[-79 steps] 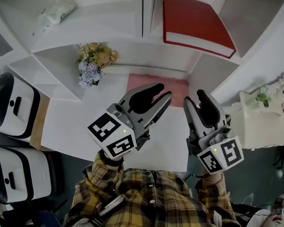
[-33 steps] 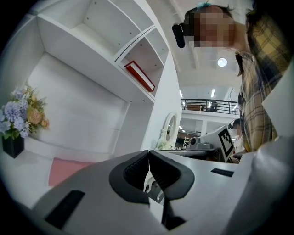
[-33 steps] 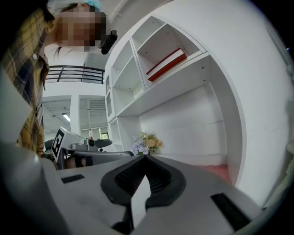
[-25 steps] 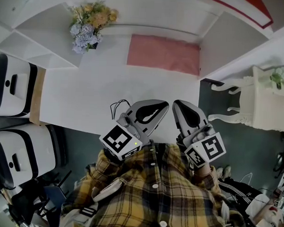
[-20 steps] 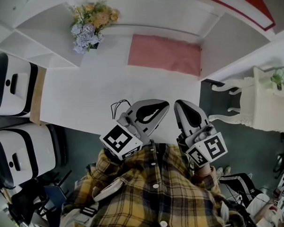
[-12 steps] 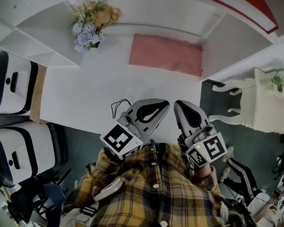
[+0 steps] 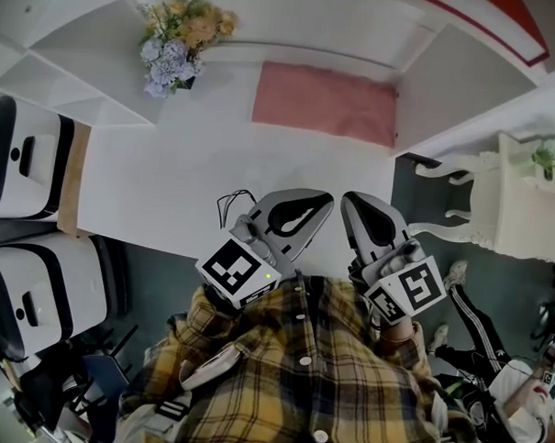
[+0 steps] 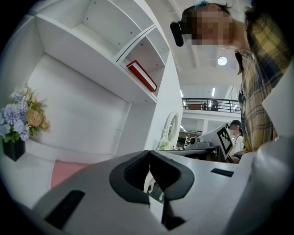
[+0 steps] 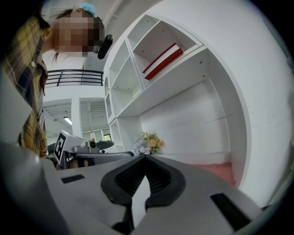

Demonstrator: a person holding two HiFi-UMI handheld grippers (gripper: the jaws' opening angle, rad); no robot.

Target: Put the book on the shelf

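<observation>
The red book [image 8: 142, 75] lies flat in an upper compartment of the white shelf unit [image 8: 92, 50]; it shows too in the right gripper view [image 9: 162, 60] and as a red edge at the head view's top right [image 7: 506, 26]. My left gripper [image 7: 322, 205] and right gripper [image 7: 353, 206] are drawn back close to my chest, over the near edge of the white desk [image 7: 169, 184]. Both are shut, with nothing between their jaws. Neither touches the book.
A pink mat [image 7: 325, 102] lies at the back of the desk. A flower pot [image 7: 180, 39] stands at its back left. White cases [image 7: 27, 168] stand left of the desk, a white ornate chair [image 7: 498, 207] to the right. Another person's legs [image 7: 475, 316] show at lower right.
Both grippers have drawn back from the shelf to my chest and the view has dropped, so the book is nearly out of the head view. Over the last second they barely move.
</observation>
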